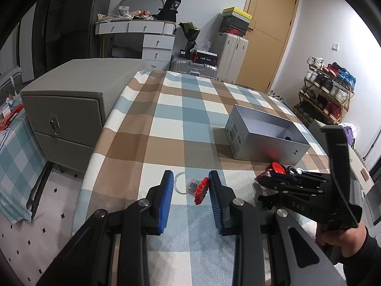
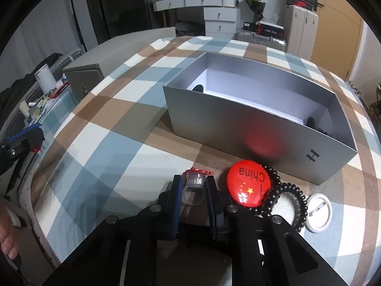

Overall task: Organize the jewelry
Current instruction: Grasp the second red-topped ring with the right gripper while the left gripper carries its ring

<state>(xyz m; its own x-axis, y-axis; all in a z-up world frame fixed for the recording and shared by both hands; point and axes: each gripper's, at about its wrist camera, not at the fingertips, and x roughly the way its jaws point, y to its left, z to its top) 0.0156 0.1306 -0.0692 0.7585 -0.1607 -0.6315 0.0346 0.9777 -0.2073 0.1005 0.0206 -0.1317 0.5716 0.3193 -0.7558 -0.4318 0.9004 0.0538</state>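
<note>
A: Left gripper [image 1: 189, 196]?
B: Jaws spread, holding nothing. A clear ring with a red flower top [image 1: 194, 187] lies on the checked cloth [image 1: 166, 128] between its blue pads [image 1: 164, 200], nearer the right one; contact unclear.
A: Right gripper [image 2: 194, 193]?
B: Closed on a second clear red-capped ring [image 2: 194, 186].
A: Rest of the lot?
B: Red China badge [image 2: 248, 187] at 3 o'clock of it, black bead bracelet [image 2: 273, 190], coil hair tie [image 2: 298, 205], white badge [image 2: 318, 212] beyond. Open grey box [image 2: 238, 121] at 12 to 1 o'clock.
</note>
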